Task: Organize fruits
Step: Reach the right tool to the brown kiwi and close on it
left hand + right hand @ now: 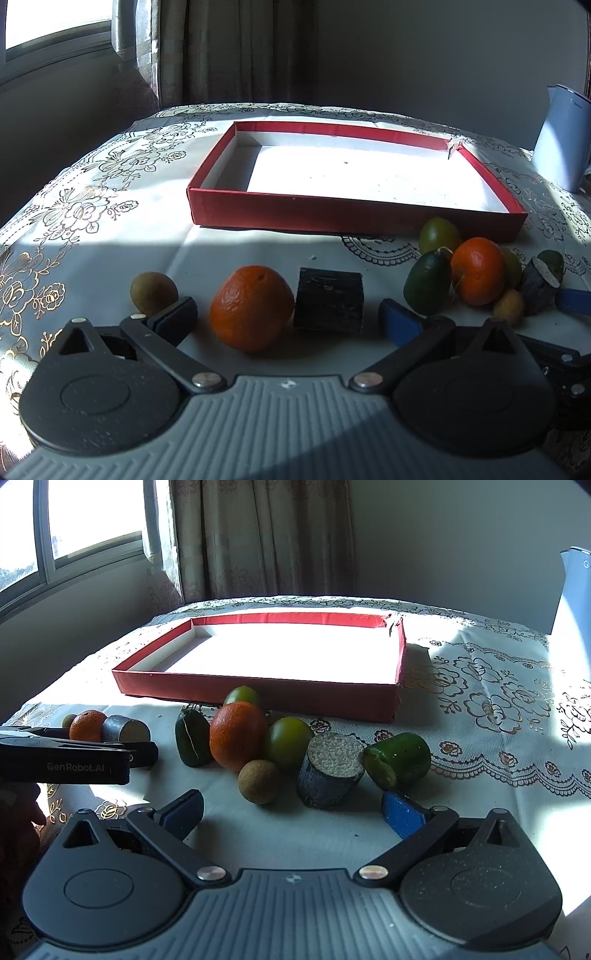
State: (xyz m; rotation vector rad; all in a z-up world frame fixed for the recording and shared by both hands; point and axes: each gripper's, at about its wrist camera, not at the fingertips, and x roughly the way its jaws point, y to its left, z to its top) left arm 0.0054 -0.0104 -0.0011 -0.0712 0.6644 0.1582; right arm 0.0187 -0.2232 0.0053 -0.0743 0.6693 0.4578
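An empty red box [332,216] with a white floor lies on the tablecloth, also seen in the right wrist view [258,694]. My left gripper [288,319] is open low over the table, with an orange [251,308] and a dark block [328,301] just beyond its fingers and a brown kiwi [153,293] to the left. My right gripper [293,812] is open just short of a fruit cluster: a small brown fruit [258,781], a dark cut cylinder [330,771], a green piece [399,760], an orange [238,734], a green round fruit [288,742] and a dark green fruit [192,742].
A white jug [561,140] stands at the table's back right. The floral tablecloth [480,701] covers the table, with a window and curtains behind. In the right wrist view, the left gripper's body [74,757] reaches in from the left edge, above a hand.
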